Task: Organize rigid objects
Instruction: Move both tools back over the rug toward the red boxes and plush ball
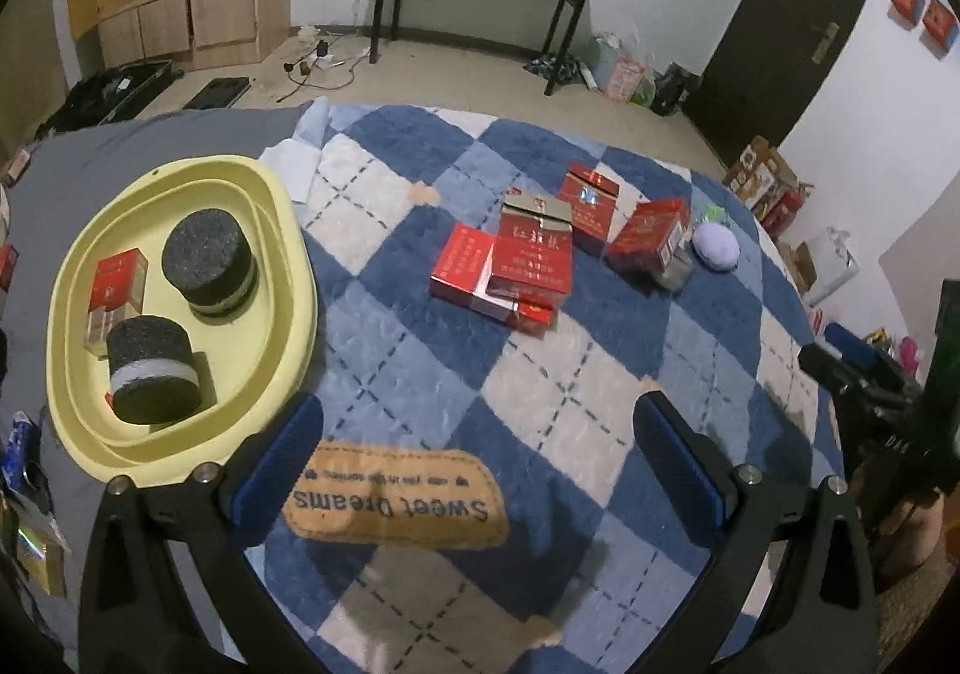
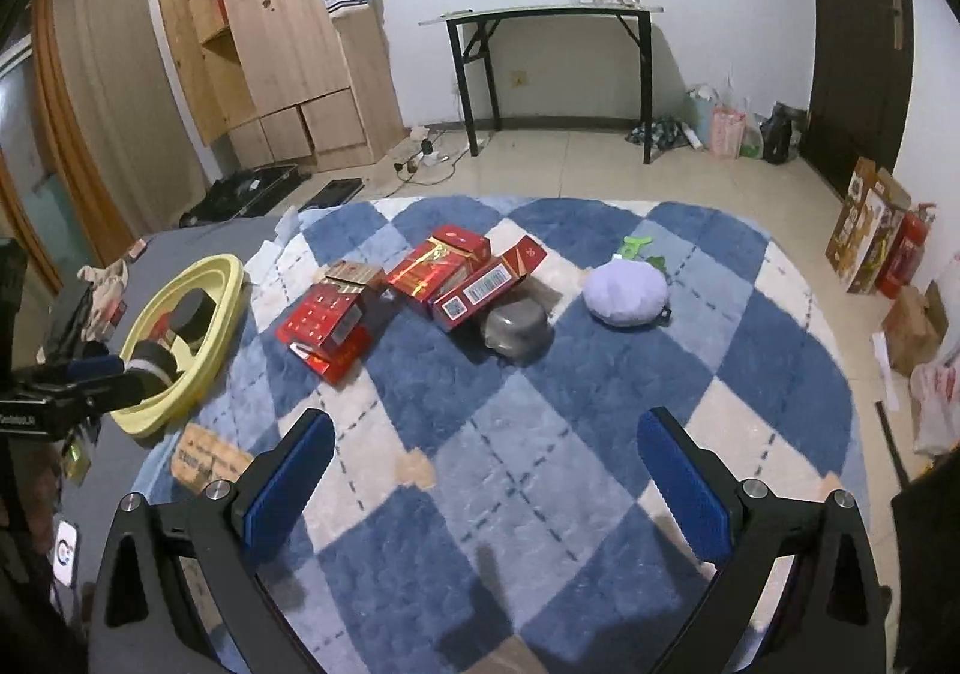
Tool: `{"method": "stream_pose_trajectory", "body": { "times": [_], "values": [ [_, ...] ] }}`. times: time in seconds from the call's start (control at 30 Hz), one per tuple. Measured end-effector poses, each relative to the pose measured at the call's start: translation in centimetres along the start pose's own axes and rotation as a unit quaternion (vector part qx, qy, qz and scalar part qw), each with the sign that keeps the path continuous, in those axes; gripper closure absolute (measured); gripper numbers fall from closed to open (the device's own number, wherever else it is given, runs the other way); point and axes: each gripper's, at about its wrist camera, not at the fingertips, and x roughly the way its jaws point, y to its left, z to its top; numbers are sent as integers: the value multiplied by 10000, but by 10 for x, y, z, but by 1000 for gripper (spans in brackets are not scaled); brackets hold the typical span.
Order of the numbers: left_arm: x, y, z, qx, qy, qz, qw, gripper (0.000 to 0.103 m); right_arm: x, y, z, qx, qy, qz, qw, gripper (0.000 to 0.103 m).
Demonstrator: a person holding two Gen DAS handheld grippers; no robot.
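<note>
A yellow tray (image 1: pixel 288 230) at the left holds two black foam cylinders (image 1: pixel 207 260) (image 1: pixel 153 374) and one red box (image 1: pixel 117 284). Several red boxes (image 1: pixel 528 260) lie in a loose pile mid-blanket, with a grey round tin (image 1: pixel 675 272) under the right one. A lilac round cushion (image 1: pixel 715 248) lies beside them. My left gripper (image 1: pixel 480 452) is open and empty above the blanket, right of the tray. My right gripper (image 2: pixel 486 464) is open and empty, nearer than the pile (image 2: pixel 420 278), tin (image 2: pixel 516 335) and cushion (image 2: pixel 627 287). The tray (image 2: pixel 228 290) shows at left.
A blue and white checked blanket (image 1: pixel 420 362) with an orange "Sweet Dreams" patch (image 1: pixel 396 500) covers the grey bed. Beyond it are a black-legged table (image 2: pixel 552 14), a wooden wardrobe (image 2: pixel 288 44), a dark door (image 1: pixel 786 14) and floor clutter. The other gripper shows at each view's edge.
</note>
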Motion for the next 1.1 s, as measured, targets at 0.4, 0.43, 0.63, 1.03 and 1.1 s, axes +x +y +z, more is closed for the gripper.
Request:
{"method": "stream_pose_trajectory", "body": {
  "times": [0.4,0.43,0.63,1.03,1.1],
  "values": [
    [30,1,12,2,94,53,9999,0,33,-12,6,125,62,80,9999,0],
    [32,1,13,0,101,60,9999,0,36,-13,6,115,64,79,9999,0],
    [43,2,16,-72,66,-29,9999,0,50,-16,7,168,139,100,9997,0],
    [50,-3,16,-7,87,-190,9998,0,58,-16,6,142,106,47,9998,0],
    [50,-6,16,88,-20,10,10000,0,59,-16,5,143,137,44,9998,0]
  ]
}}
